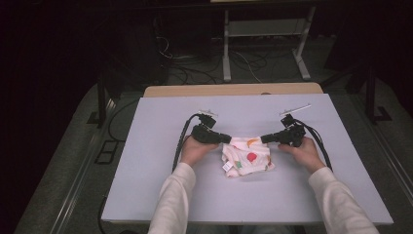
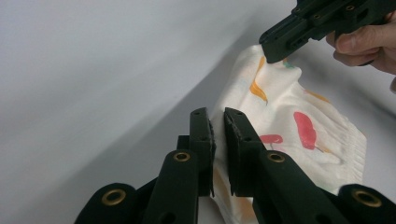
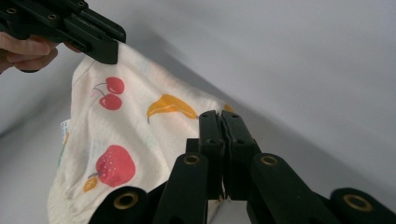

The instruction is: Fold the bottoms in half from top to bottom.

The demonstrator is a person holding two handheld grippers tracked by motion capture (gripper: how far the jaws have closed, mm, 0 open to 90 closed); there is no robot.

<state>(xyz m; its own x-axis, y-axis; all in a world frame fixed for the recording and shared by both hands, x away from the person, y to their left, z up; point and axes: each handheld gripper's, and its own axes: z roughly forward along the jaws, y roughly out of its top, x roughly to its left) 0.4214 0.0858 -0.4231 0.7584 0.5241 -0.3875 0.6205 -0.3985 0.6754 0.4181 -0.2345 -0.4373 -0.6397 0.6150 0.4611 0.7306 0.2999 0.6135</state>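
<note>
The cloth (image 1: 247, 157) — white, printed with fruit — sits near the middle of the table (image 1: 146, 185), held up by its two far corners. The left gripper (image 1: 227, 139) has its jaws pinched tight on the far left corner; the right gripper (image 1: 264, 139) is likewise clamped on the far right corner. The held edge runs left to right — the cloth's long axis — while the rest droops toward the near side, its lower part resting on the table.
</note>
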